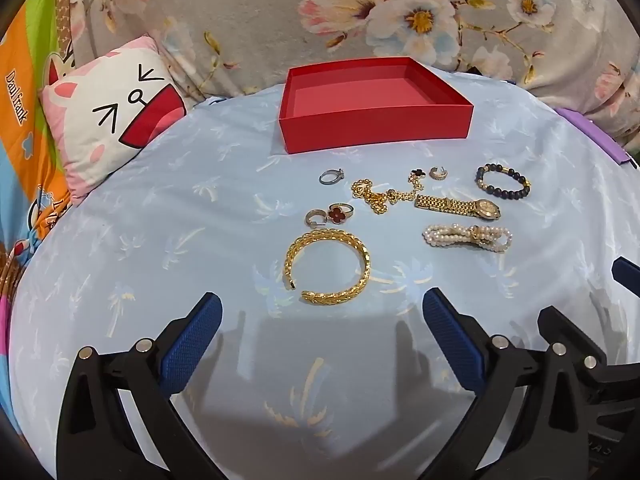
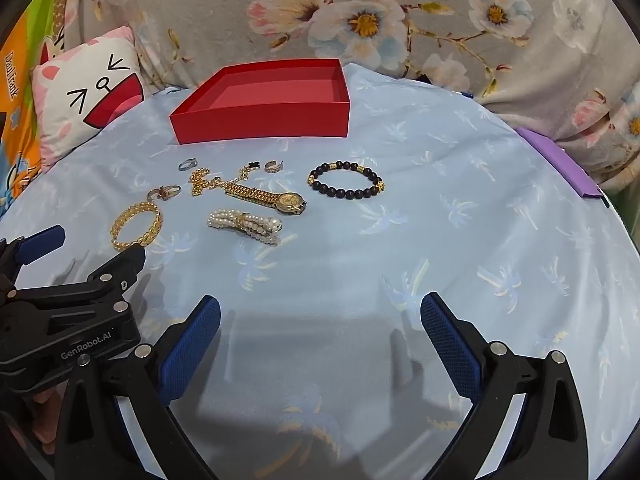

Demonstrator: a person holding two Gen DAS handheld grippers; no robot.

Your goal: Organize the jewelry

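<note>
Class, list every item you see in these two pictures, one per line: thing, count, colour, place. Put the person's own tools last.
red box: 1, red, far middle of cloth, nothing inside
gold cuff bangle: 1, gold, nearest left gripper
rings: 2, one silver, one with red clover
hoop earrings: 2, silver-gold, one far, one beside clover ring
gold chain: 1, gold, black clover charm, centre
gold watch: 1, gold, right of chain
pearl bracelet: 1, white
dark bead bracelet: 1, dark with gold, far right
cartoon pillow: 1, white-pink, left
blue cloth: 1, pale blue
left gripper: open
right gripper: open
</note>
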